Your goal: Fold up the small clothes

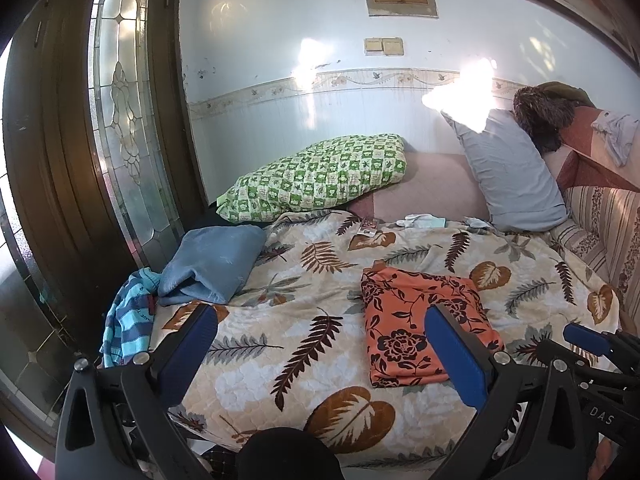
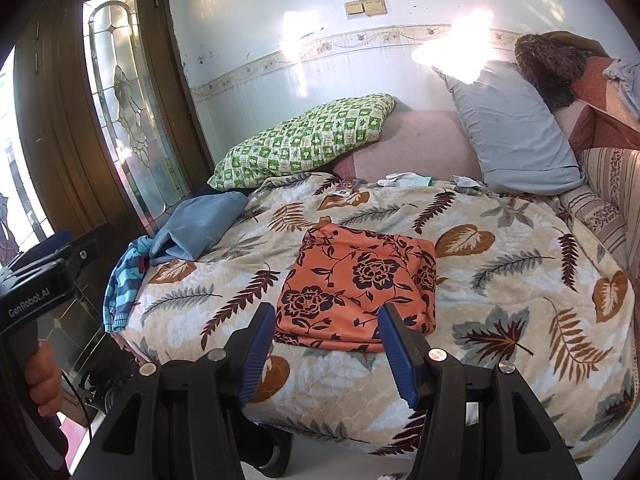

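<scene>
1. The orange floral garment (image 2: 360,284) lies folded in a flat, roughly square packet on the leaf-print bedspread (image 2: 500,240), near the middle of the bed and just ahead of both grippers.
2. The right gripper (image 2: 326,344) hovers over the garment's near edge with its fingers (image 2: 260,348) spread and nothing between them; they touch no cloth.
3. The left gripper (image 1: 320,352) hangs off the packet's left side, its fingers (image 1: 188,340) likewise released and empty.
4. The cloth looks thin, light and limp. It would likely sag and spill open if lifted by one corner, so the stacked layers want pinching together.
5. The best hold seems to be the near edge, where the layers show as a stepped hem; a grip on both near corners would keep the fold flat.
6. The quilted bedspread is soft and gives, so a finger pushed under the packet may snag the cover too.
7. More small clothes wait at the bed's left edge: a blue cloth (image 1: 212,264) and a striped teal piece (image 1: 128,320), both crumpled and loose.
</scene>
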